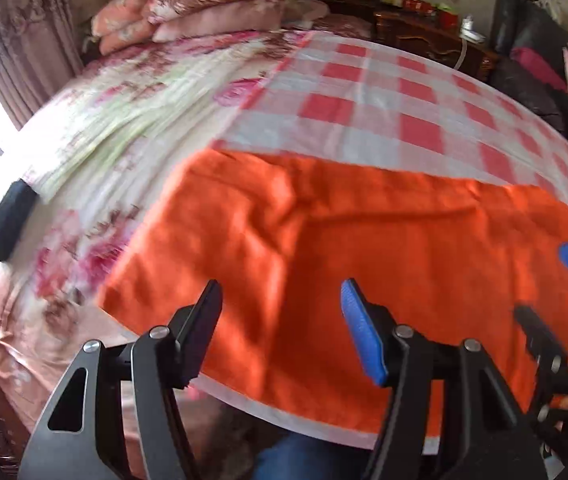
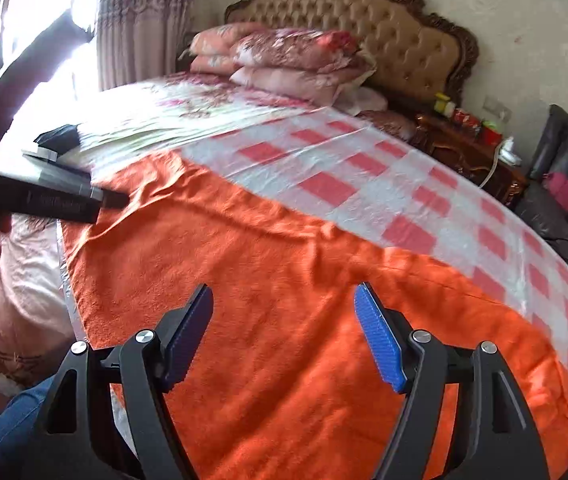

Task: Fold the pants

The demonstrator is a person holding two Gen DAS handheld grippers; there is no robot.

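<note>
Left gripper (image 1: 282,332): jaws apart, nothing between the pads, orange cloth only behind them. Right gripper (image 2: 284,336): same, standing wide, empty, hanging over the cloth. In the left wrist view we also see the right gripper's blue pad at 3 o'clock, just beside ours.

Outward from there: the pants (image 1: 363,240) fill the lower half of both views, lying on a red-and-white checked sheet (image 1: 363,92) spread across the bed (image 2: 24,272). We read the orange piece as the pants; no waistband, legs or seams resolve in the blur, so we can't tell which end is which.

Look: bright orange, nappy, towel-like surface. Mostly flat, soft creases running toward 10 o'clock in the right wrist view, one ridge near the far edge. The outline is a wide slab, so we judge it's already doubled at least once, not confirmed. Near edge hangs close to the bed's edge at 6 o'clock.

Step, our guess: between grasps, both claws free after a fold or a smoothing pass. Next move calls for each claw to pick an edge or corner, pinch through all layers, lift together and carry over evenly so the layers don't skew.

Periphery: dark object (image 1: 10,222) at 9 o'clock on the floral bedding, pillows (image 2: 295,64) at 12, headboard (image 2: 363,20) behind.
</note>
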